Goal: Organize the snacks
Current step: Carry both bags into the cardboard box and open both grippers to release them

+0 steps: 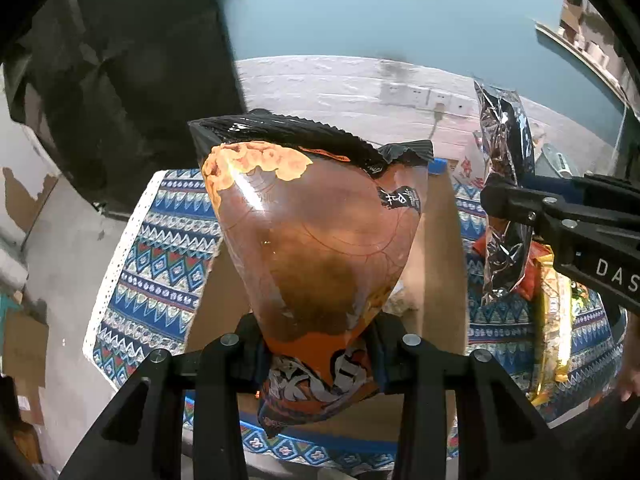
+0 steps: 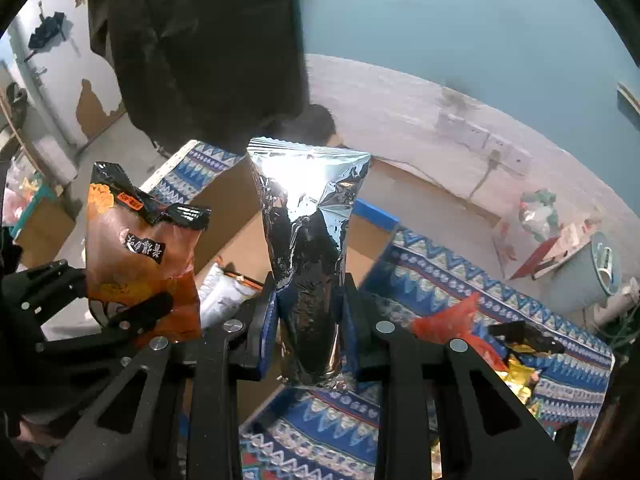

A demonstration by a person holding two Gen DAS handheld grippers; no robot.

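Two snack bags held up over the cardboard box, one in each gripper

The left gripper (image 1: 320, 354) is clenched on the lower part of an orange snack bag (image 1: 316, 240), which stands upright with its black crimped top at 12 o'clock; in the right wrist view that bag (image 2: 140, 256) shows at 9 o'clock. The right gripper (image 2: 308, 320) grasps a silver foil bag (image 2: 308, 248) low down, also upright; the left wrist view has it at 3 o'clock (image 1: 506, 200). Both hang above an open cardboard box (image 1: 436, 248) on a blue patterned cloth (image 1: 160, 264). More snack packets (image 2: 480, 332) lie on the cloth at 4 o'clock in the right wrist view
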